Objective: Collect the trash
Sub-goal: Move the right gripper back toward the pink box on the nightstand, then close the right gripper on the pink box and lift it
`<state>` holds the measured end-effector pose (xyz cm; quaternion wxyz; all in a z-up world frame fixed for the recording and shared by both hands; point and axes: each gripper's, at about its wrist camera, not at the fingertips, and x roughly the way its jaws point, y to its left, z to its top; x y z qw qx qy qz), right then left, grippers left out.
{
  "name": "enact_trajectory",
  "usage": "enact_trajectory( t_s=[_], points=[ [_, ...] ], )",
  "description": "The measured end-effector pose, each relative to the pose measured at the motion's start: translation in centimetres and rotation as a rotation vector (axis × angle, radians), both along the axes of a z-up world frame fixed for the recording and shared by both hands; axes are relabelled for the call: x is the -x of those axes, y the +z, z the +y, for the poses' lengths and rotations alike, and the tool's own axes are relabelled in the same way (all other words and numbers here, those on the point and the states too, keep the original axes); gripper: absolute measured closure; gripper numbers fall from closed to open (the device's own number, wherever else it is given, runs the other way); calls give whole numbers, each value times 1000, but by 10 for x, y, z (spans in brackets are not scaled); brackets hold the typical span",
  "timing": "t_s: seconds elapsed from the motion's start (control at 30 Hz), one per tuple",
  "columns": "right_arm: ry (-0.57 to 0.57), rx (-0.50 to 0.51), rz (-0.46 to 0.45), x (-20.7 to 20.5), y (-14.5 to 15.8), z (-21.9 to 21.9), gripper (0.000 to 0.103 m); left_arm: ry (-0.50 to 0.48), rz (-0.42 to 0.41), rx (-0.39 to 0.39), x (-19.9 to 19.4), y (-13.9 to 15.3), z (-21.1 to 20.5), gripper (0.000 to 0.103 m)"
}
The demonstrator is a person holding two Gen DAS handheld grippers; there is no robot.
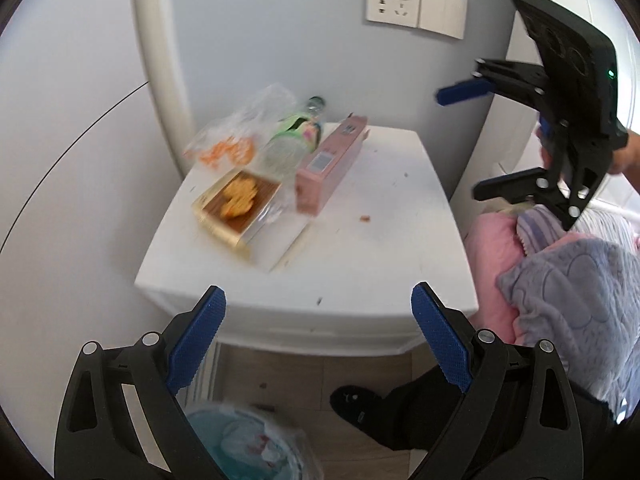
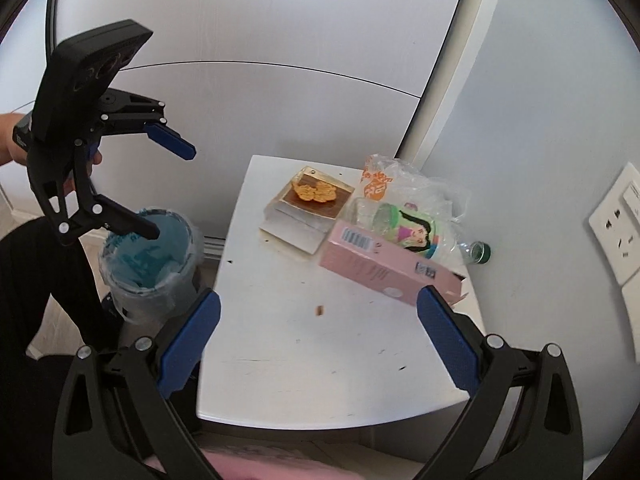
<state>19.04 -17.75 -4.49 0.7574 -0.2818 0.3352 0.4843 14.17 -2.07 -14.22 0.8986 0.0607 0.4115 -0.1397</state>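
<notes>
On a white bedside table (image 1: 360,248) (image 2: 320,360) lie a long pink box (image 1: 330,166) (image 2: 384,264), a gold box with orange snacks (image 1: 238,200) (image 2: 310,196), a plastic bottle with a green cap (image 1: 296,136) (image 2: 416,232) and a clear plastic bag with orange print (image 1: 236,140) (image 2: 400,180). My left gripper (image 1: 318,312) (image 2: 172,192) is open and empty, in front of the table's near edge. My right gripper (image 2: 318,316) (image 1: 460,144) is open and empty, above the table's right side. A bin with a clear liner (image 2: 148,256) (image 1: 248,444) stands on the floor beside the table.
A small crumb (image 1: 365,219) (image 2: 319,310) lies on the table. A wall socket panel (image 1: 414,4) (image 2: 624,224) is behind the table. Pink and lilac bedding (image 1: 560,280) lies right of it. A person's dark leg and slipper (image 1: 360,404) are on the wooden floor.
</notes>
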Motion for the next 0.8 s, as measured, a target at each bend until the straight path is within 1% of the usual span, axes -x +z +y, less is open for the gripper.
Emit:
enact_trajectory(
  t_s=[0.1, 0.2, 0.5, 0.6, 0.8],
  points=[
    [38, 26, -7, -19, -2, 0, 7, -19, 3, -8, -19, 4, -12, 12],
    [82, 76, -16, -41, -9, 4, 7, -38, 9, -12, -39, 5, -22, 12],
    [185, 221, -20, -96, -35, 24, 7, -100, 51, -27, -99, -14, -39, 12],
    [225, 281, -12, -107, -45, 32, 7, -114, 66, -24, -114, -22, -42, 12],
    [316, 417, -22, -116, -64, 45, 7, -147, 89, -14, -141, -31, -44, 13]
  ],
)
